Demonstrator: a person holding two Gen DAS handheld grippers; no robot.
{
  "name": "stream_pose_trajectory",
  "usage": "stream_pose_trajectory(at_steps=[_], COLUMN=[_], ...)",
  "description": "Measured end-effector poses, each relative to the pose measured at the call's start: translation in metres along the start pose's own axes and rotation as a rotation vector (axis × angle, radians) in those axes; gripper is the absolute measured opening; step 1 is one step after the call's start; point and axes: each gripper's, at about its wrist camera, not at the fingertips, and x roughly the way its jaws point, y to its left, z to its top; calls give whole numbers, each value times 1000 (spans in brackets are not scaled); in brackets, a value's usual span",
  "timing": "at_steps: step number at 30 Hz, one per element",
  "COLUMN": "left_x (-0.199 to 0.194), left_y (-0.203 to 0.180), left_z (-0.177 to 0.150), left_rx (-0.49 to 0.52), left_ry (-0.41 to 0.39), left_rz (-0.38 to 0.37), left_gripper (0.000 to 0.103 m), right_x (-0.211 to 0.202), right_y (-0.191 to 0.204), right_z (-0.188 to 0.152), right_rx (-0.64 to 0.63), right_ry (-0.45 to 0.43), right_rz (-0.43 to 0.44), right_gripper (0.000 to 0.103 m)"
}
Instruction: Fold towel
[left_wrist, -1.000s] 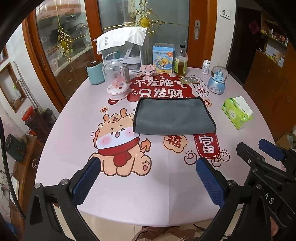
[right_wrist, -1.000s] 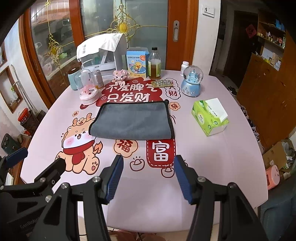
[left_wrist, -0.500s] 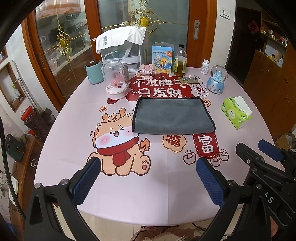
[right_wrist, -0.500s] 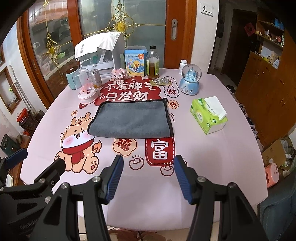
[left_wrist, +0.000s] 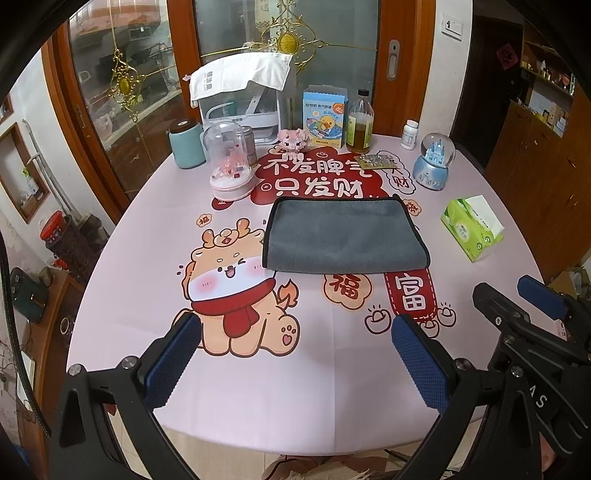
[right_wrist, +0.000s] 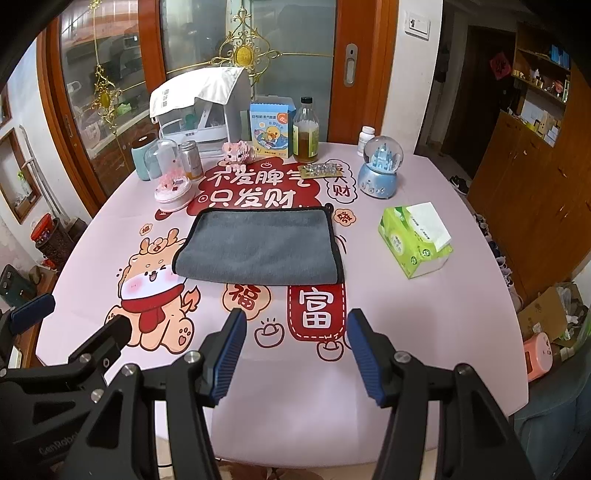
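A grey towel (left_wrist: 343, 236) with black edging lies flat on the pink printed tablecloth, folded into a wide rectangle; it also shows in the right wrist view (right_wrist: 260, 247). My left gripper (left_wrist: 295, 358) is open and empty, held near the table's front edge, well short of the towel. My right gripper (right_wrist: 295, 350) is open and empty, also near the front edge. The right gripper shows at the right of the left wrist view (left_wrist: 517, 306), and the left gripper at the left of the right wrist view (right_wrist: 74, 321).
A green tissue box (right_wrist: 415, 240) sits right of the towel. Behind it stand a snow globe (right_wrist: 380, 171), an oil bottle (right_wrist: 306, 133), a blue carton (right_wrist: 269, 129), a pink domed toy (left_wrist: 231, 168), a teal canister (left_wrist: 186, 144) and a covered white appliance (left_wrist: 240, 96).
Both grippers have drifted slightly back from the table and stay open. The towel has not moved.
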Motion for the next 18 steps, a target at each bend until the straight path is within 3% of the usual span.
stream_pose_trajectory(at_steps=[18], left_x=[6], left_y=[5], left_z=[15], left_rx=[-10], left_ry=[-7], left_rz=[4], left_gripper=[102], right_x=[5], right_y=[4], right_z=[8], right_rx=[-14], right_ry=[0], right_rz=[2], right_gripper=[57])
